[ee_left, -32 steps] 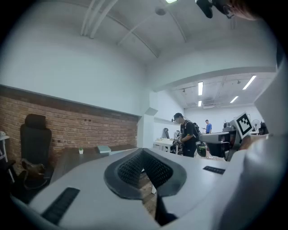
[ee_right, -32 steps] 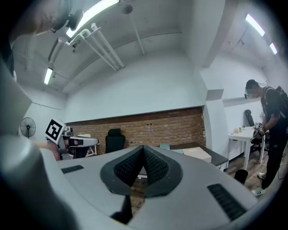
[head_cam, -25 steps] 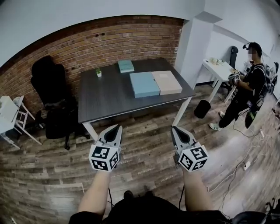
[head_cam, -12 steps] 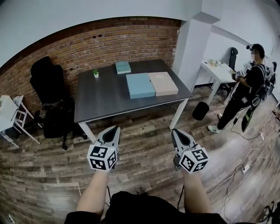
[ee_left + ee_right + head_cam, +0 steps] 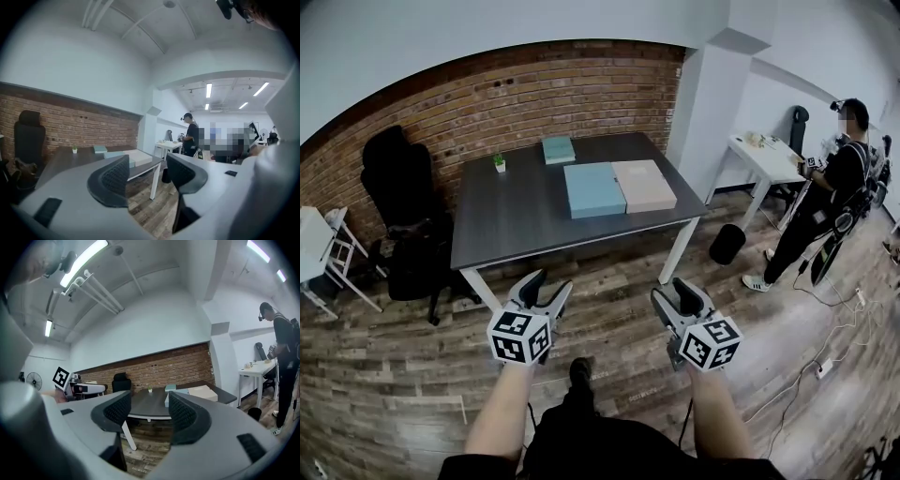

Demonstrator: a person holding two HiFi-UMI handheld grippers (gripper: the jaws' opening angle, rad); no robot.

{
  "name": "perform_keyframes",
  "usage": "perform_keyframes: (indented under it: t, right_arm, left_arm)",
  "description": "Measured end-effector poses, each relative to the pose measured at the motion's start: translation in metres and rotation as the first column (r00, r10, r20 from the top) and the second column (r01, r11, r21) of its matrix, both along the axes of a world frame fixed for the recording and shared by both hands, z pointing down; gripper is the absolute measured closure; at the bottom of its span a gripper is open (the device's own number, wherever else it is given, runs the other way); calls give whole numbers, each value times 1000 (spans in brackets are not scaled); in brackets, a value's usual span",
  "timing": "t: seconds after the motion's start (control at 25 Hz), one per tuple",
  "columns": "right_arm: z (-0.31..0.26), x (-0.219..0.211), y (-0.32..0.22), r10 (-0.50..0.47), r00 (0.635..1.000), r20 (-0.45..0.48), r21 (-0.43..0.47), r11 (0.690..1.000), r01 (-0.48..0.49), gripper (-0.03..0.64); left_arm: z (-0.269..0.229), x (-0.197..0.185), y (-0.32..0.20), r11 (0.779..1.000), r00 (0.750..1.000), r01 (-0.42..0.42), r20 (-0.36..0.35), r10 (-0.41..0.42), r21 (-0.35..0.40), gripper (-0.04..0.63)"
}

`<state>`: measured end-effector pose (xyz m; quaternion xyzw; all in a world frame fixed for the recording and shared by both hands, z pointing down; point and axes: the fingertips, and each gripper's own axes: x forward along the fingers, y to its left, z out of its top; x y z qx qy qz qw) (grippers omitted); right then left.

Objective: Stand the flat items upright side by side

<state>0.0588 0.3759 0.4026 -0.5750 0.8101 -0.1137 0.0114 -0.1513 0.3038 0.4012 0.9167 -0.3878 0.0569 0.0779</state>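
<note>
Blue item (image 5: 594, 188), beige item (image 5: 643, 185) both lying flat at twelve o'clock, nothing standing; we're just spreading empty left tongs (image 5: 548, 284), right tongs (image 5: 672, 291).

First box (image 5: 593, 189) left of second box (image 5: 644, 185), both on table (image 5: 506, 220).

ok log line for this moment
stage: short of table | left gripper: jaws just opening, nothing between | right gripper: jaws just opening, nothing between | blue item, beige item, teal item: lying flat, untouched
</note>
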Motion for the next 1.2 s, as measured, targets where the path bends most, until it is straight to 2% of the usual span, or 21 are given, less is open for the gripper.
perform_keyframes:
  t: [0.12,0.2,0.32,0.64,0.8,1.0,1.2]
  right_arm:
    - [0,4,-13,1,1000,-7,-8,1000,-1,272]
    - [0,9,-23,7,1000,-5,-11,1000,-7,242]
    - [2,14,-38,23,1000,-6,-10,1000,-23,181]
    - [-2,14,-71,19,1000,-4,19,1000,-19,77]
    - [8,13,-92,22,1000,5,-10,1000,-22,48]
    - [22,2,-126,10,1000,7,-59,998,-10,43]
    - [8,-20,-179,-9,1000,-11,-66,998,8,43]
  left_arm:
    - [1,12,-10,1000,1000,-25,3,25,-1,261]
    - [0,19,-18,999,999,-38,8,38,3,222]
    - [1,24,-33,998,998,-55,14,54,10,188]
    - [6,28,-73,998,998,-60,13,60,-10,110]
    - [14,24,-93,998,998,-58,23,59,-24,86]
    - [34,16,-129,996,998,-61,15,62,-72,72]
    - [42,7,-173,989,995,-97,-10,97,-110,72]
